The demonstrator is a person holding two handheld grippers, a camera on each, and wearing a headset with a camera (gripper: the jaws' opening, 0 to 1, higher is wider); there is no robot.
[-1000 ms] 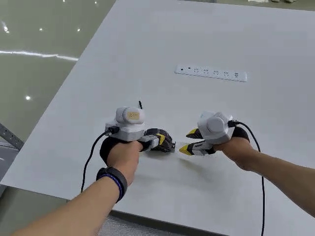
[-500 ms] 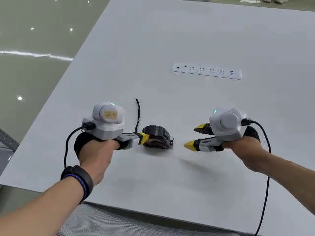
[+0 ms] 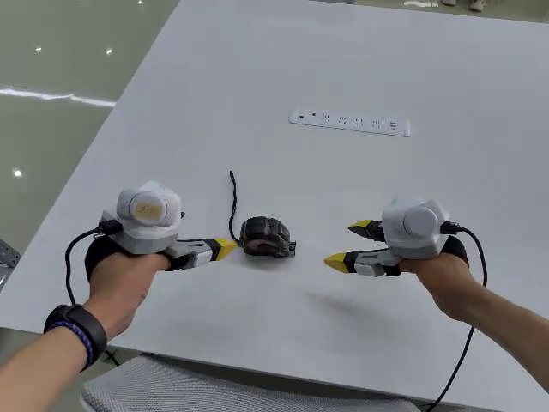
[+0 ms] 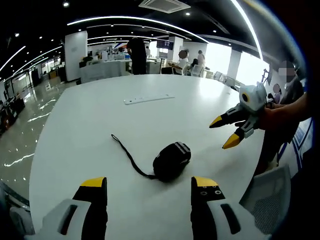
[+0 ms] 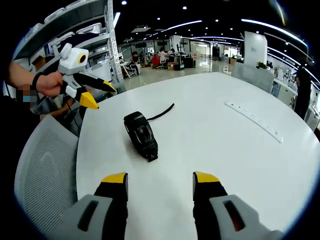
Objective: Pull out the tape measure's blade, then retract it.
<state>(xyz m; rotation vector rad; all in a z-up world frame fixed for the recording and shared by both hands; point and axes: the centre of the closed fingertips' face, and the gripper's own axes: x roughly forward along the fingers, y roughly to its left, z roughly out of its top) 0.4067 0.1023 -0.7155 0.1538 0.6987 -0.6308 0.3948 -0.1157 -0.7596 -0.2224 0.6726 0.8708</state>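
Tape measure between left tongs and right tongs, seemingly nearer the left, both tongs released

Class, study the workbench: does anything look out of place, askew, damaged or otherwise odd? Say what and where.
Nothing stands out. The tape measure lies on the table between the left gripper and right gripper, both open and clear of it, its strap trailing loose behind. The power strip lies flat farther back.
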